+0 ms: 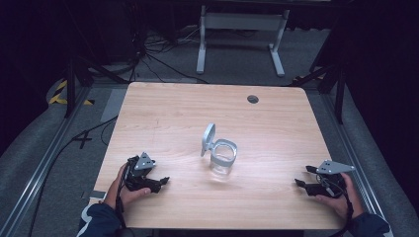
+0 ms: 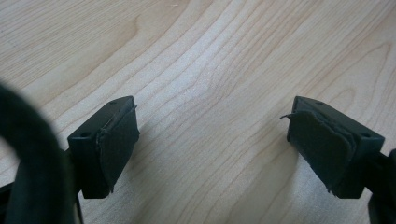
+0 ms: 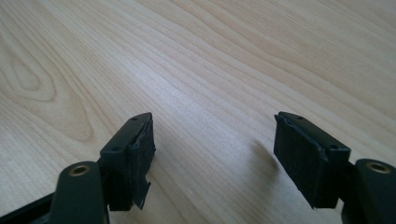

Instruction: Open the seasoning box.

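Observation:
A clear glass jar (image 1: pixel 222 157) stands in the middle of the light wooden table (image 1: pixel 163 113), its hinged lid (image 1: pixel 208 138) flipped up on the left side. My left gripper (image 1: pixel 161 181) rests near the table's front left, a hand around it, pointing right toward the jar. In the left gripper view my left gripper (image 2: pixel 212 140) is open with only bare wood between its pads. Near the front right edge sits my right gripper (image 1: pixel 299 181), pointing left. Its jaws stand wide apart over bare wood in the right gripper view, so my right gripper (image 3: pixel 212 149) is open.
A small round dark grommet (image 1: pixel 253 99) is set in the table's far right part. Beyond the table are a white desk frame (image 1: pixel 240 34), cables on the grey floor and black stands at both sides.

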A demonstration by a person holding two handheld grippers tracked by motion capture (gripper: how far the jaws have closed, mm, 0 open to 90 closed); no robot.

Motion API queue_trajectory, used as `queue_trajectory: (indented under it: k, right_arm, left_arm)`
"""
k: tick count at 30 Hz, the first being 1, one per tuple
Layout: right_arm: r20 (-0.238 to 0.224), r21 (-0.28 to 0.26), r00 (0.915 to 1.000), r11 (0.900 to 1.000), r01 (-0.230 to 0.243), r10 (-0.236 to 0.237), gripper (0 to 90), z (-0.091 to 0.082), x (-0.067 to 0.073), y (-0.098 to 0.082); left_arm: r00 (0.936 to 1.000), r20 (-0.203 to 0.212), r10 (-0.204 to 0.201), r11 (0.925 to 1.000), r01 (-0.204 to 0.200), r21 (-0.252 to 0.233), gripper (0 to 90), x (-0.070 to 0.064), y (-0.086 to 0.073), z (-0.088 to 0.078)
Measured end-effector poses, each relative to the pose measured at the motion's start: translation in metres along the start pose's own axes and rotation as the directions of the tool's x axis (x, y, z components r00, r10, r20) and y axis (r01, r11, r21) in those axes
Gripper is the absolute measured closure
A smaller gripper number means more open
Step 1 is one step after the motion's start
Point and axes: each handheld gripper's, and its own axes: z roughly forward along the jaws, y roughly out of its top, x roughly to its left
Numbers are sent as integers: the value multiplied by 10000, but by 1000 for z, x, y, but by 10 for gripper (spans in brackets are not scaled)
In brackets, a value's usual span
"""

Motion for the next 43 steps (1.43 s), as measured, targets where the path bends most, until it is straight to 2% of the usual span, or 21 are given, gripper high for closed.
queue_trajectory:
  k: [3, 43]
  right_arm:
    - [-314, -94, 9986, 9990, -440, 437, 256, 0, -5, -4]
    - [-233, -78, 9987, 9989, -455, 453, 240, 2, -5, -3]
  left_arm:
    - [10000, -2, -5, 10000, 5, -4, 165, 0, 0, 0]
    - [10000, 29, 17, 10000, -17, 66, 140, 0, 2, 1]
